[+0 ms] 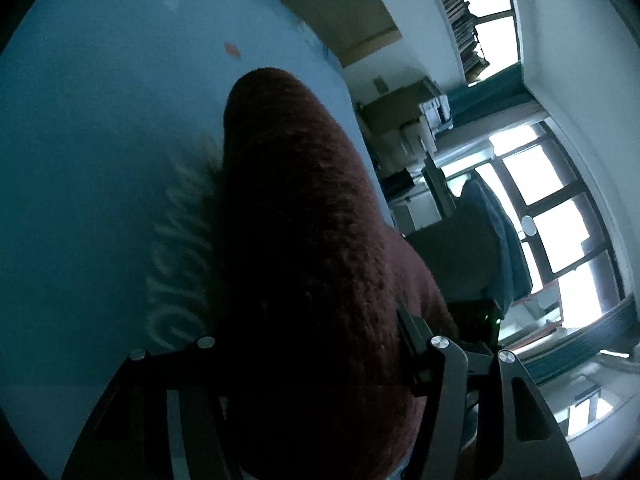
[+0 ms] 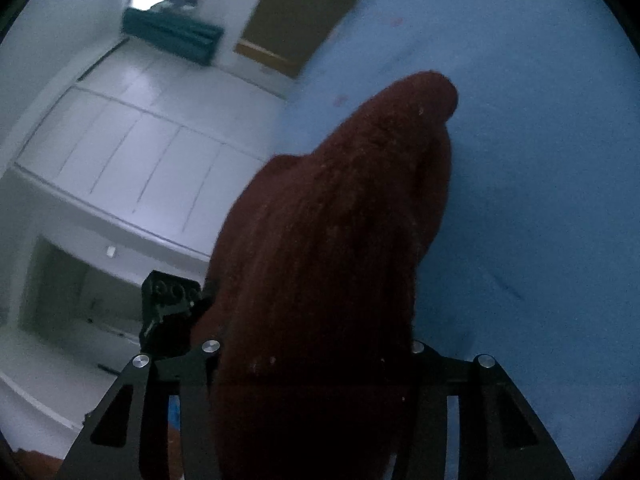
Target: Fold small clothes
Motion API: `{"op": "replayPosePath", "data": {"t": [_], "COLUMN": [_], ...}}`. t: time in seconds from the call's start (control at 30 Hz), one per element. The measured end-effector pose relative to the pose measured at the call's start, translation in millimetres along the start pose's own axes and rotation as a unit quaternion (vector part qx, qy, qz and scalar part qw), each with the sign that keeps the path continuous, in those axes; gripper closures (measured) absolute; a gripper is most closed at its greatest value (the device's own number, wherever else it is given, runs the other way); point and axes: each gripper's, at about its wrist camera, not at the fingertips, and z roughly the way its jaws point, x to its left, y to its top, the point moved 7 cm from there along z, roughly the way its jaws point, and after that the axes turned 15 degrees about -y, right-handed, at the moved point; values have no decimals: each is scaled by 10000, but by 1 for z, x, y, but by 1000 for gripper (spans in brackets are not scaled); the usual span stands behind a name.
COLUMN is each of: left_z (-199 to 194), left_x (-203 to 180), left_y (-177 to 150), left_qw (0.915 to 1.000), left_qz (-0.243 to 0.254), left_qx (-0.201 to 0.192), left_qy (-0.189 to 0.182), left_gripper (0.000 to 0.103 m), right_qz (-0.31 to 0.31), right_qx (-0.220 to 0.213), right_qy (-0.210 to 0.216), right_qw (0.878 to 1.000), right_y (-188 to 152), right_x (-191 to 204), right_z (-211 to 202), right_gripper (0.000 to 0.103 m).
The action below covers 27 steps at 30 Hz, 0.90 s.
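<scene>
A dark red knitted garment (image 1: 304, 220) fills the middle of the left wrist view. It rises from between the jaws of my left gripper (image 1: 312, 328) and stands out over the blue sheet (image 1: 100, 140). One dark finger (image 1: 410, 336) presses on its right side; the fingertips are hidden under the knit. In the right wrist view the same garment (image 2: 340, 240) bulges up between the jaws of my right gripper (image 2: 316, 332) and covers its fingers. Both grippers are shut on bunched cloth. A black part of the other gripper (image 2: 168, 300) shows close at the garment's left.
White lettering (image 1: 180, 260) and an orange spot (image 1: 231, 49) mark the blue sheet (image 2: 540, 160). Its edge runs past a brown board (image 2: 304, 12). Beyond it are white cabinet doors (image 2: 140, 152), a green bundle (image 2: 172, 36), bright windows (image 1: 552, 208) and stacked books (image 1: 460, 12).
</scene>
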Motion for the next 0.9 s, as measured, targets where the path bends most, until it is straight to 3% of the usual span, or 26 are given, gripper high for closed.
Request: {"op": "replayPosePath", "data": {"t": [0.1,0.17,0.27,0.33,0.47,0.67,0.9], "left_z": [-24,-25,-32,-41,-54,-53,-49], "left_x": [4,17,59,62,56,40,26], "left_y": [2,-3,-24,-33,-35,-58,-89], "left_qw": [9997,9987,9917,9929,9915,9840,9720], "left_qz": [10,-39,-370,-396,-153,128,290], "left_qx": [-140,-73,197,128,109,48,-196], "left_qy": [177,496,1216,1118,1291,1776,2325], "left_gripper": [49,47,41,33,32,32,32], "right_qz": [-173,-268,-207,-86,129,35,577], "right_qx": [-28,59,482,653,483,375,150], "right_qy": [128,44,-558,-840,-788,-1182,-1403], "right_qw": [9998,9996,9971,9943,9956,9923,9883], "right_y": [3,2,-12,-22,-31,-37,-28], "right_x": [25,31,11,-5,-24,-31,-31], "right_z": [10,26,59,69,50,20,21], "right_gripper": [54,54,53,45,42,38,36]}}
